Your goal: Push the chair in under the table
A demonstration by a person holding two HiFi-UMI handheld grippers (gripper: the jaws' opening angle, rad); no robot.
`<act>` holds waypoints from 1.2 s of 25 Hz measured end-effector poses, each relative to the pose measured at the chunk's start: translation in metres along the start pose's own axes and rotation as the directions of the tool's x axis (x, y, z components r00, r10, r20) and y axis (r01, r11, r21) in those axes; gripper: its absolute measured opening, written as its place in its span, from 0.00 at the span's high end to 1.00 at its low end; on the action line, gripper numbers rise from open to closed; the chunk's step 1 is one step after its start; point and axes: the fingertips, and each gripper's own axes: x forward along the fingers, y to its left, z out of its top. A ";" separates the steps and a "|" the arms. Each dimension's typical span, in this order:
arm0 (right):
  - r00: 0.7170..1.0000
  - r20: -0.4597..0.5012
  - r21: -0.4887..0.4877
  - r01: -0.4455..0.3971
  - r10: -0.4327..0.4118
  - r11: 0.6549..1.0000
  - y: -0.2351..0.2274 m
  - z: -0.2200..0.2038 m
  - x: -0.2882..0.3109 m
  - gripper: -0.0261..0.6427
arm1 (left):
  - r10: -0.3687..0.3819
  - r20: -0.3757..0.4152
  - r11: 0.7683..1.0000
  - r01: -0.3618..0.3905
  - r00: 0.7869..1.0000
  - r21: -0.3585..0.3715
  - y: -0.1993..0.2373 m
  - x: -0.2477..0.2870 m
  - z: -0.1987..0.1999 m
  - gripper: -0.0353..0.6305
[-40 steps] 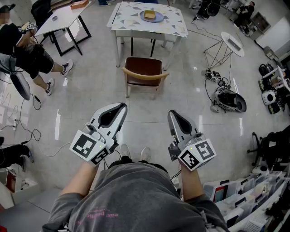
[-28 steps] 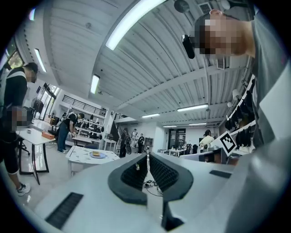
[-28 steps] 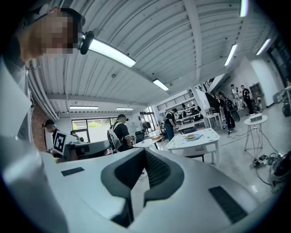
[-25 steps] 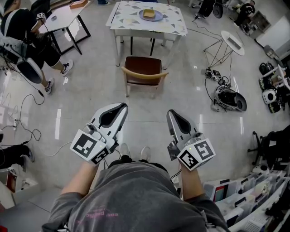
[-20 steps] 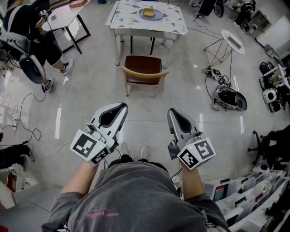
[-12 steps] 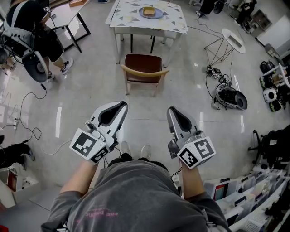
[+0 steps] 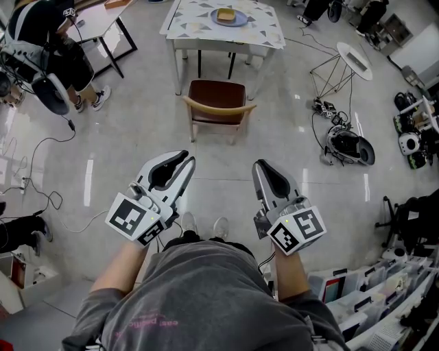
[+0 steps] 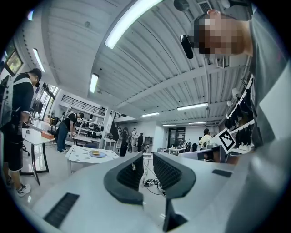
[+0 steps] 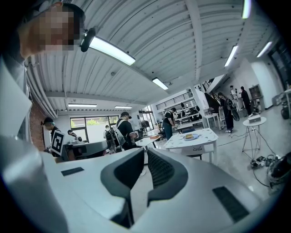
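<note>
The chair (image 7: 218,103) has a brown seat and a curved wooden backrest. It stands on the floor, pulled out from the white patterned table (image 7: 257,35), its back towards me. A plate of yellow food (image 7: 229,16) lies on the table. Both grippers hover level in front of my body, well short of the chair. My left gripper (image 7: 184,162) has just been opening; its jaws stand slightly apart with nothing between them (image 8: 146,161). My right gripper (image 7: 263,166) is shut and empty (image 9: 145,159). The table also shows far off in the gripper views (image 8: 86,154) (image 9: 193,139).
A person (image 7: 48,48) stands by a black-legged table (image 7: 103,20) at the upper left. Cables (image 7: 41,185) trail over the floor at left. A wire-frame side table (image 7: 346,65) and helmet-like gear (image 7: 350,147) lie to the right. Storage bins (image 7: 370,301) fill the lower right.
My left gripper's jaws have parted a little. The person at the upper left has shifted beside the black-legged table. The chair and both hands have stayed where they were.
</note>
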 end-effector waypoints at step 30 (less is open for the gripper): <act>1.000 0.000 0.000 -0.008 0.008 1.000 -0.010 0.002 0.006 0.69 | 0.021 -0.021 1.000 -0.021 1.000 -0.013 0.008 0.009 -0.008 0.62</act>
